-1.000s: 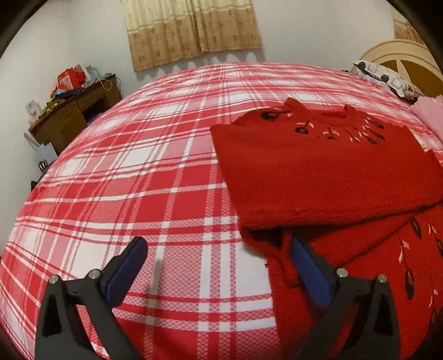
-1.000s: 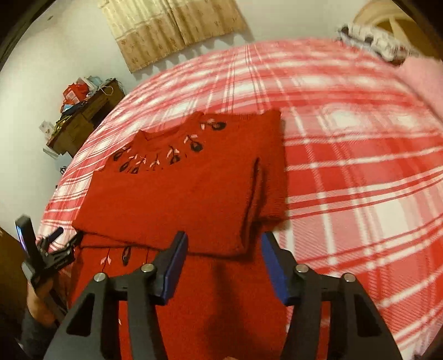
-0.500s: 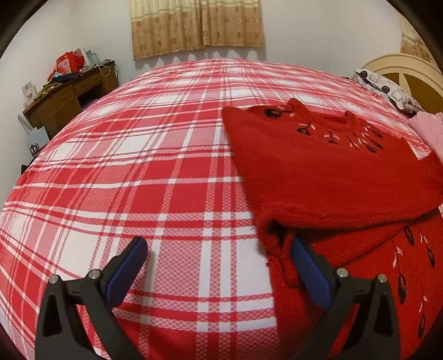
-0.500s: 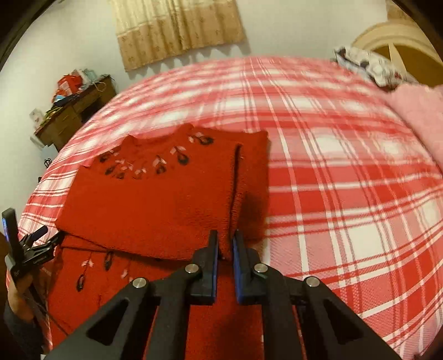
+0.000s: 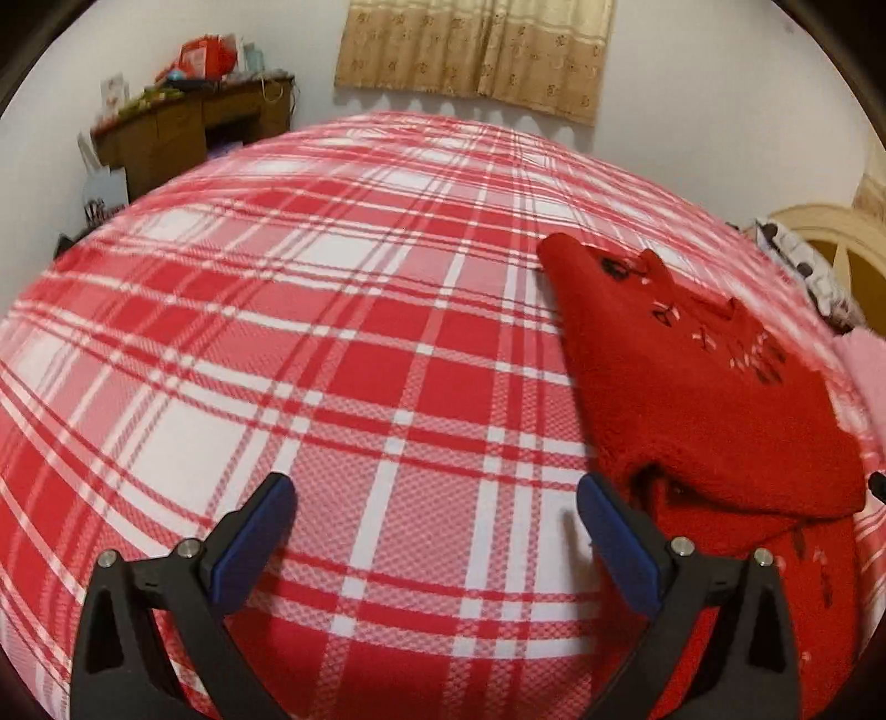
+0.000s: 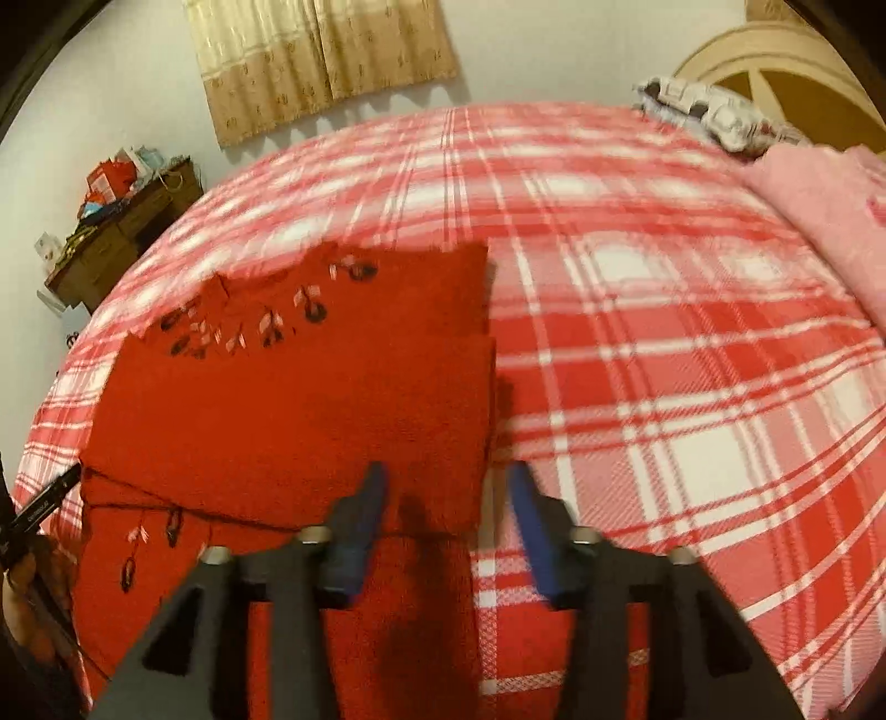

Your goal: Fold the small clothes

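Now | red sweater (image 6: pixel 310 410) sleeves folded in, flat for hem fold | right gripper (image 6: pixel 446 487) jaws just reopened astride edge, unpinched | left gripper (image 5: pixel 437 498) wide, empty over plaid bedspread (image 5: pixel 310 343)

The plaid bed (image 5: pixel 343 354) bears a red sweater (image 6: pixel 310 399) and, seemingly, pink cloth (image 6: pixel 819 205).

A red-and-white plaid bedspread (image 5: pixel 343 387) covers the bed; beyond it a cluttered wooden desk (image 5: pixel 188 133), beige curtain (image 5: pixel 476 50), what looks like a patterned pillow (image 6: pixel 714 113), pink blanket (image 6: pixel 819 210)

Fuzzy knit sweater (image 6: pixel 288 410), woven bedsheet (image 5: pixel 343 343)
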Demonstrator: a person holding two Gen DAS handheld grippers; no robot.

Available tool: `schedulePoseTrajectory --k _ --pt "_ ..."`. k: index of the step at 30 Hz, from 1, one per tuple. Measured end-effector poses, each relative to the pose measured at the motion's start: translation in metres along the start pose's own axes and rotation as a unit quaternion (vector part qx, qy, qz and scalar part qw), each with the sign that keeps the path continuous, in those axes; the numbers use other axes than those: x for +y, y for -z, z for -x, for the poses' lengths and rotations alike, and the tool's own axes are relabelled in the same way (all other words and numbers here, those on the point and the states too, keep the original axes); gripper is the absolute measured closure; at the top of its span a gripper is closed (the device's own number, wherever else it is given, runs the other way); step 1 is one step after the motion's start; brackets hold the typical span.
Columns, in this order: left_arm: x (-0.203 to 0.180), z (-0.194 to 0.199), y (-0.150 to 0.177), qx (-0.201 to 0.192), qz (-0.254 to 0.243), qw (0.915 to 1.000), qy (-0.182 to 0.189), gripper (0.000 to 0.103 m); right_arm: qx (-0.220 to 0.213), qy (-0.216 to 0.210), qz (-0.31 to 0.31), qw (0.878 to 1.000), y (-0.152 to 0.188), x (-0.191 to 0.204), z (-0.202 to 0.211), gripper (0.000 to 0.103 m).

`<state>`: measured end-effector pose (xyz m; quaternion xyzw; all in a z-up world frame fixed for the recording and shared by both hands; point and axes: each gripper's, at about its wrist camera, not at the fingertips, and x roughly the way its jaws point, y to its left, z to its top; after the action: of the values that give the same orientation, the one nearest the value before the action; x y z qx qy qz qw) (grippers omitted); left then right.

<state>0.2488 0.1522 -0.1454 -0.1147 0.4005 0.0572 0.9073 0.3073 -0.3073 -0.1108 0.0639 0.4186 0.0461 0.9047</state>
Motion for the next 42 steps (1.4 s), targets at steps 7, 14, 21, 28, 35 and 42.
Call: schedulePoseTrajectory --k 7,14,21,28,35,42 --pt "-0.008 0.054 0.007 -0.089 -0.019 0.9958 -0.009 0.0 -0.009 -0.06 0.052 0.997 -0.011 0.036 -0.011 0.052" --pt "-0.046 0.015 -0.018 -0.061 -0.055 0.9966 -0.012 0.0 0.034 -0.045 0.055 0.997 -0.006 0.039 -0.055 0.052" --pt "-0.027 -0.02 -0.011 0.002 -0.03 0.9992 -0.025 0.0 0.004 -0.041 0.058 0.997 -0.001 0.033 -0.038 0.052" --pt "-0.03 -0.023 -0.009 0.014 -0.031 0.9991 -0.024 0.0 0.005 -0.014 0.089 0.996 0.012 0.034 -0.052 0.051" --pt "-0.032 -0.023 -0.01 0.017 -0.034 0.999 -0.023 0.0 0.003 -0.009 0.082 0.997 0.017 0.029 -0.041 0.05" --pt "-0.029 -0.023 -0.009 0.017 -0.028 0.9994 -0.011 0.0 0.014 0.007 0.064 0.998 0.02 0.019 -0.053 0.013"
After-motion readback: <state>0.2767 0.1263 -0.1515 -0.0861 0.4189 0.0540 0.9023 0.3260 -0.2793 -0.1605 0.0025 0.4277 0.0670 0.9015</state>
